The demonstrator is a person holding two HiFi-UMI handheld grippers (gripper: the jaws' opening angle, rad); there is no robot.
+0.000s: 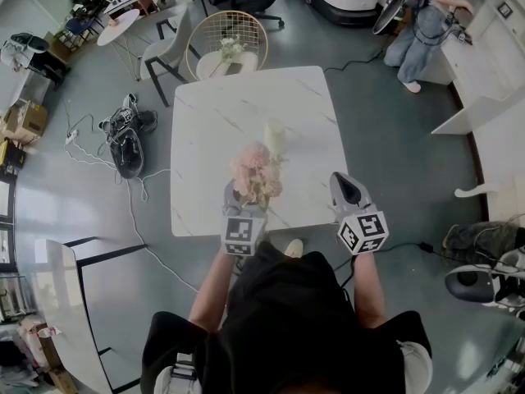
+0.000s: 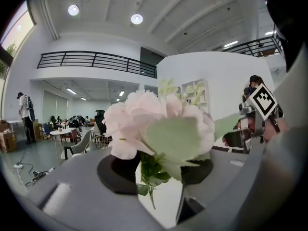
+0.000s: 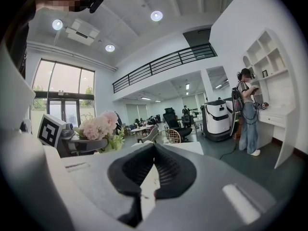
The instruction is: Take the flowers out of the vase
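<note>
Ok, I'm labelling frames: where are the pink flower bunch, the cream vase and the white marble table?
pink flower bunch (image 1: pixel 253 164): head view, its blossoms.
cream vase (image 1: pixel 275 136): head view, its body.
white marble table (image 1: pixel 213 113): head view, bare top.

Black top (image 1: pixel 287 318); short sleeves (image 1: pixel 168 343) — marker cubes (image 1: pixel 240 236)

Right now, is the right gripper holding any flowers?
No, the right gripper has its jaws closed together with nothing between them; the pink flowers are off to its left.
</note>
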